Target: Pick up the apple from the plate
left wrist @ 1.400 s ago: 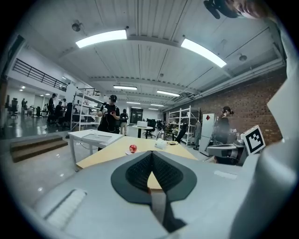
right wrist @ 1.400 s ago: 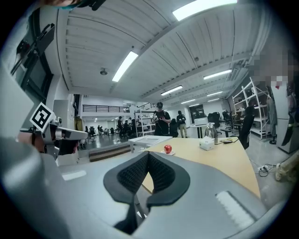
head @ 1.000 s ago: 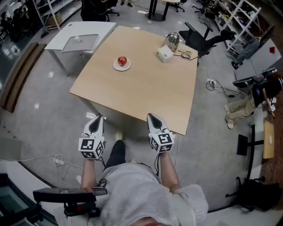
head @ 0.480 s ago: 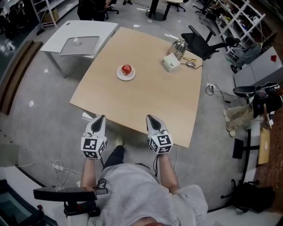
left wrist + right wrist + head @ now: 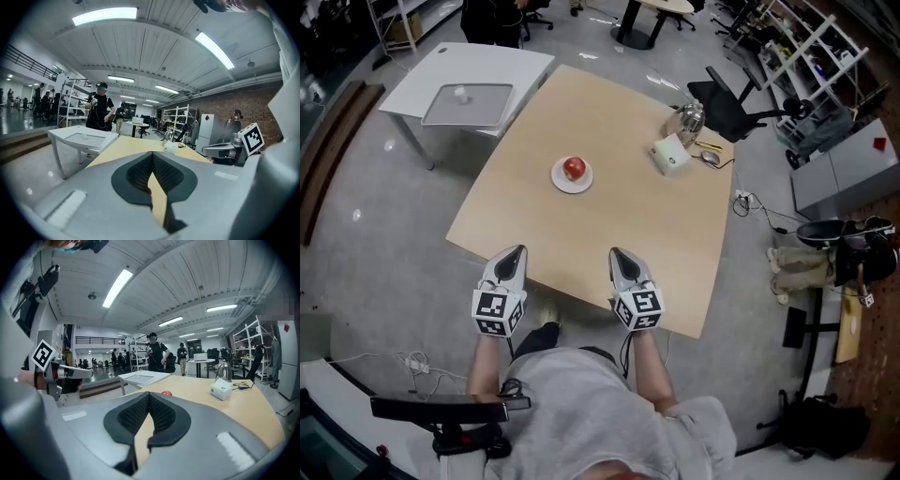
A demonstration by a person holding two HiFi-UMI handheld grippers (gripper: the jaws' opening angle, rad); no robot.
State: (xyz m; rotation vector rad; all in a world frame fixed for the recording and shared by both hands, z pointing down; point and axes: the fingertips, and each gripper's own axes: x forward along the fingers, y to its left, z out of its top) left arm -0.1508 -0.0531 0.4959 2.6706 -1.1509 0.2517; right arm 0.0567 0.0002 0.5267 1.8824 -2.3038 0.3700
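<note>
At near table edge, grey left gripper (image 5: 517, 251) & right gripper (image 5: 619, 252) have closed in over the last sec, and their tips are now over the light wooden table (image 5: 609, 220). Both jaw pairs are pinched together w/ nothing held. Approach phase, I'd say; they need opening before a grasp. Mid-table, farther on: round glossy red apple (image 5: 574, 168), centred on small white round plate (image 5: 560, 181), well apart from both tools.

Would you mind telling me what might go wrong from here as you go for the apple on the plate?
1. The left gripper and the right gripper are both shut. If one arrives that way, its closed jaws would probably knock the apple rather than grasp it.
2. The apple is round and sits loose on a small plate. An off-centre touch could roll it onto the table or slide the plate.
</note>
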